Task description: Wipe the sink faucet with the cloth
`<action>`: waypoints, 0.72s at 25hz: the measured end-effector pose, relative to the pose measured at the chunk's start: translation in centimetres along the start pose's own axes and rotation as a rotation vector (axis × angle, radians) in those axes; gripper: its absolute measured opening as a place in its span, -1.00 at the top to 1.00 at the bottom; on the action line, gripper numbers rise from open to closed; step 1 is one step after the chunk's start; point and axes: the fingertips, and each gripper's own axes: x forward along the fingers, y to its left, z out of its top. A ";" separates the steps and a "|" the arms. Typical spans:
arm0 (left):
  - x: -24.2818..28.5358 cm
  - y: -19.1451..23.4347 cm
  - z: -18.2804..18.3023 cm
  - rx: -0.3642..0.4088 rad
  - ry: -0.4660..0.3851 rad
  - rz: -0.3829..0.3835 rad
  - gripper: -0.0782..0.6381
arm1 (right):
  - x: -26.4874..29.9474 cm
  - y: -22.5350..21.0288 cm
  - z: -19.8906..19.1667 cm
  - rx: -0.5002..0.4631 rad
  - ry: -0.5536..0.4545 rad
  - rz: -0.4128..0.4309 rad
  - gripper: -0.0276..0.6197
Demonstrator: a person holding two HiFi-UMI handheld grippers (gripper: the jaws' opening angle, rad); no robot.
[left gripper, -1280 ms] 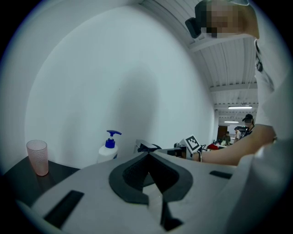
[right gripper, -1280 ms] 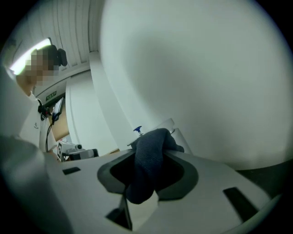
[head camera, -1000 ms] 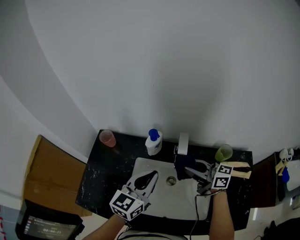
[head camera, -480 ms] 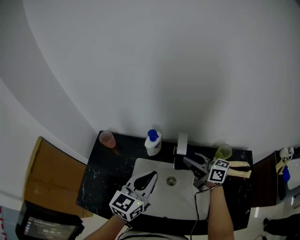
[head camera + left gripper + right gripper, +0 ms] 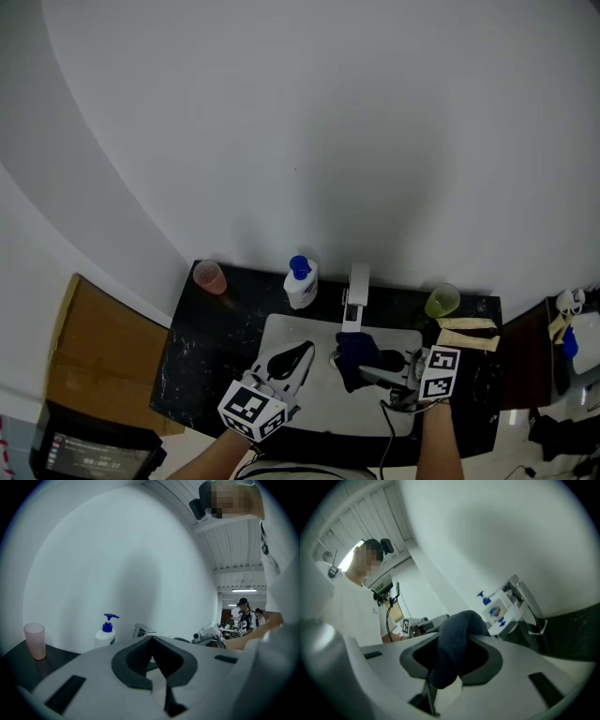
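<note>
Clamping cloth [image 5: 457, 634] in right tool [image 5: 370, 373], beside faucet [image 5: 355, 284]; left tool [image 5: 151, 645] closed, empty.

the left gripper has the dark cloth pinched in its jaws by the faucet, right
Wrong gripper. The right gripper has the cloth pinched in its jaws, as the right gripper view shows. The left gripper is shut on nothing in the left gripper view. The rest holds: in the head view the cloth is by the faucet.
</note>
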 end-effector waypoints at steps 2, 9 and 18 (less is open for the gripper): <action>-0.3 -0.5 0.1 0.007 -0.003 -0.006 0.78 | -0.5 -0.6 -2.9 0.020 0.063 -0.058 0.52; -0.9 -1.1 0.1 0.027 0.021 0.007 0.78 | -3.0 -10.6 -4.2 0.017 0.047 -0.382 0.52; -1.9 -0.4 -0.6 0.049 0.068 0.066 0.78 | 0.8 -14.5 -0.7 -0.242 0.138 -0.367 0.52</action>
